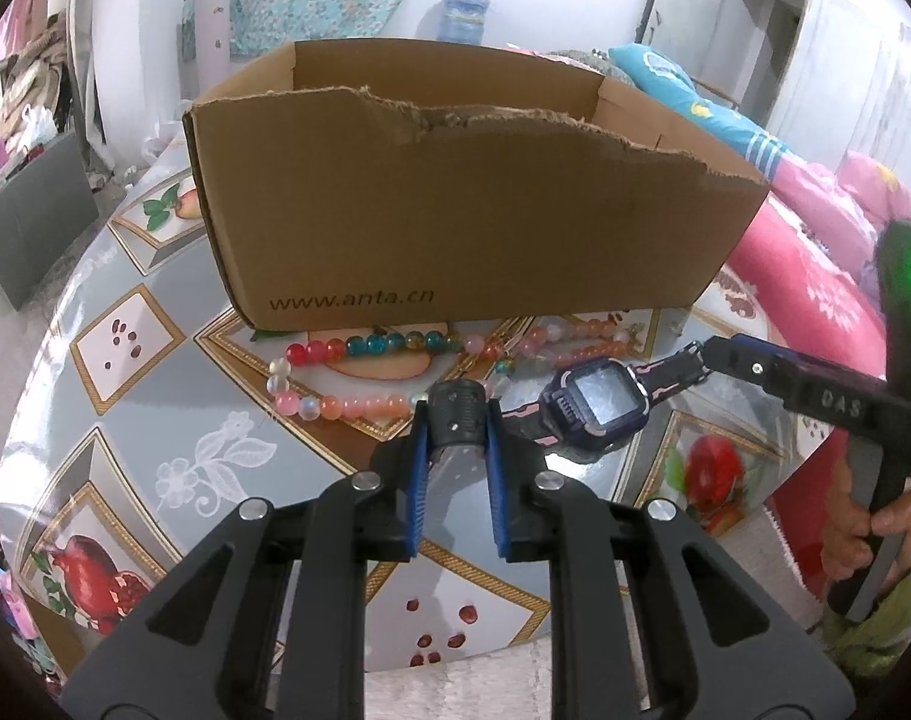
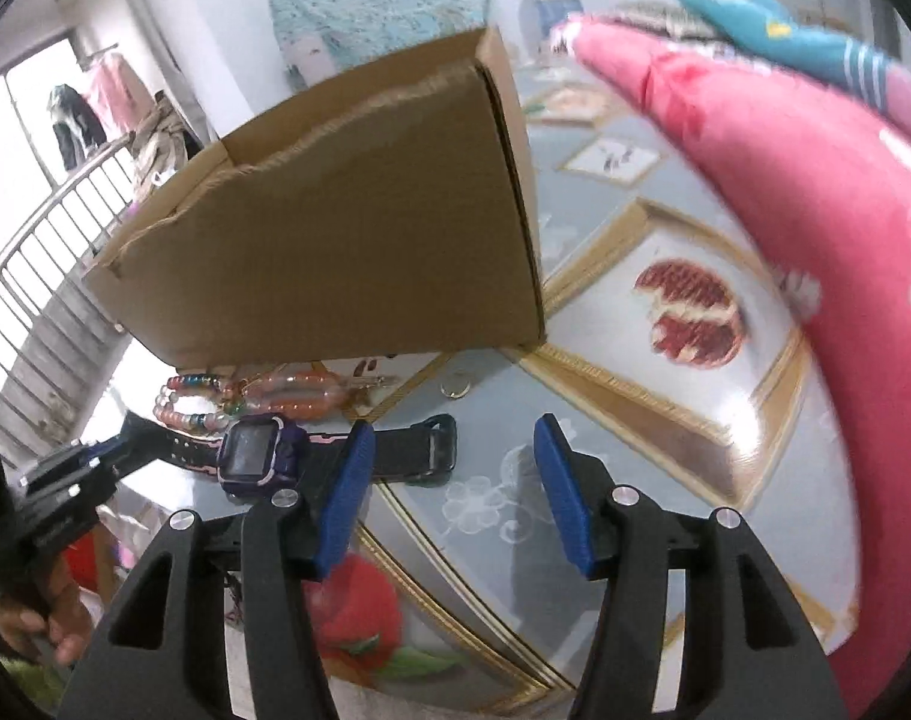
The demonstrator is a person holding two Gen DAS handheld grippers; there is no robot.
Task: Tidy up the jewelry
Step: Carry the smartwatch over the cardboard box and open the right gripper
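My left gripper [image 1: 455,420] is clamped on the black strap end of the watch [image 1: 596,399], both blue pads pressed against the strap. The watch lies across the patterned tablecloth [image 1: 125,480], screen upward, in front of the cardboard box [image 1: 455,198]. Between watch and box, bead bracelets [image 1: 359,354] rest on the cloth, touching the foot of the box wall. In the left wrist view, my right gripper [image 1: 704,354] reaches the watch's other strap end; whether it touches there I cannot tell. In the right wrist view its pads stand apart with only tablecloth between them, the left pad just in front of the strap. A pink quilt [image 2: 785,210] borders the table on the right.
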